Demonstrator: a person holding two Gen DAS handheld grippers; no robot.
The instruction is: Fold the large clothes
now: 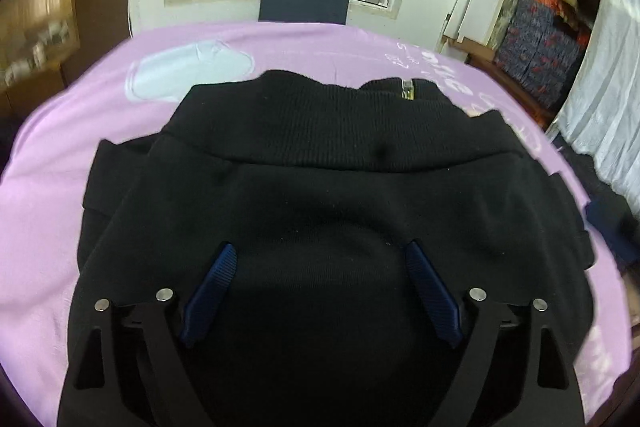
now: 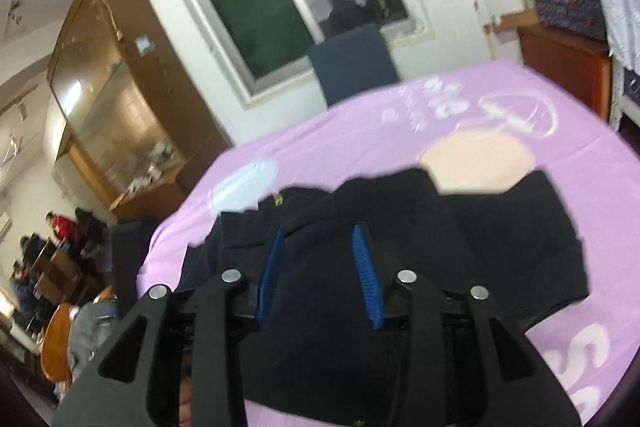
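The black jacket [image 1: 320,211] lay folded on the purple sheet [image 1: 60,187], so the left gripper [image 1: 320,259] gaped wide and the right gripper [image 2: 318,243] stood part-open above it, both empty.

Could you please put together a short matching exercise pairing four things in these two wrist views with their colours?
Things:
1. garment
2. bed sheet
3. gripper fingers
4. cabinet

Colours:
A. lilac pink with pale prints
B. brown wood with glass front
C. black, with a ribbed band and a zip
D. dark blue, ridged

Pairs: 1-C, 2-A, 3-D, 4-B
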